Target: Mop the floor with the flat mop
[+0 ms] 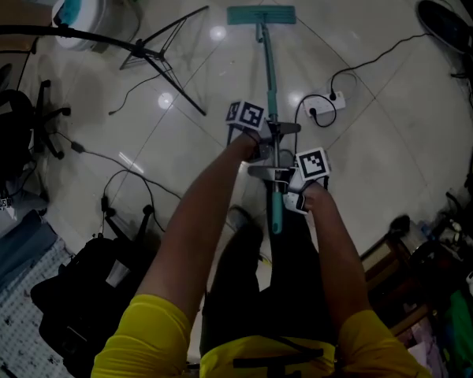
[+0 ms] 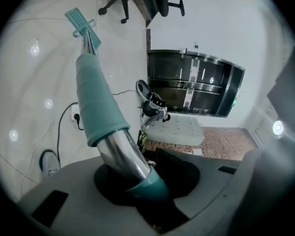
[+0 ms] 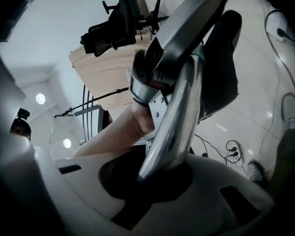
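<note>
The person wears a yellow short-sleeved top. The left sleeve (image 1: pixel 142 337) and the right sleeve (image 1: pixel 374 345) both end above the elbow. A black strap (image 1: pixel 276 361) crosses the top at the waist. The trousers (image 1: pixel 252 282) are dark.

The left tongs (image 1: pixel 272 130) have a mid-grey moulded housing with a round dark recess and rectangular slots. The right tongs (image 1: pixel 281 181) have a paler housing of the same form.

Each set carries a white cube printed with black square markers: the left cube (image 1: pixel 246 115) and the right cube (image 1: pixel 314 164).
</note>
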Available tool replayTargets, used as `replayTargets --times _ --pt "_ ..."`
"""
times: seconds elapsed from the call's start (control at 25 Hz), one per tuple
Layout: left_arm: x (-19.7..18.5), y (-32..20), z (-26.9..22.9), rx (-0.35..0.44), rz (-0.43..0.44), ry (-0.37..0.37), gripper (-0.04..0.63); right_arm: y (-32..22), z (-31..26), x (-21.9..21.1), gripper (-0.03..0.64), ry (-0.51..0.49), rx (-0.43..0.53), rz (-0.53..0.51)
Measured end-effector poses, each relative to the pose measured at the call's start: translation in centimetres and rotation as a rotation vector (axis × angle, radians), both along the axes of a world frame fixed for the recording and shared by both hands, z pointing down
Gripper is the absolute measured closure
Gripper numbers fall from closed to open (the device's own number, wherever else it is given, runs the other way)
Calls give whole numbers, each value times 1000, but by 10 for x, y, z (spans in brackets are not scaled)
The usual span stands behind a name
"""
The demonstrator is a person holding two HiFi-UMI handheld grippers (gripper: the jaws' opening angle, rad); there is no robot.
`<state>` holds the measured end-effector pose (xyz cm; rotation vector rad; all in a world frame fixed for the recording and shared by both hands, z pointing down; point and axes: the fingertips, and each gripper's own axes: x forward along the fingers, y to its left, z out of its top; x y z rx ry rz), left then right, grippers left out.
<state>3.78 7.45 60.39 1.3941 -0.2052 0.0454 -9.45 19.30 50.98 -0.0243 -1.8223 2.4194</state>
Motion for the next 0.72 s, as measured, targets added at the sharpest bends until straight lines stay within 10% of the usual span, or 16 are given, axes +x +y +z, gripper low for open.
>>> replayTargets --times 0.48,0.72 --pt "46 264 -108 -204 63 37 472 244 -130 32 574 55 -284 -80" --pt "43 286 -101 -232 118 -2 471 247 -128 29 580 44 -207 -72"
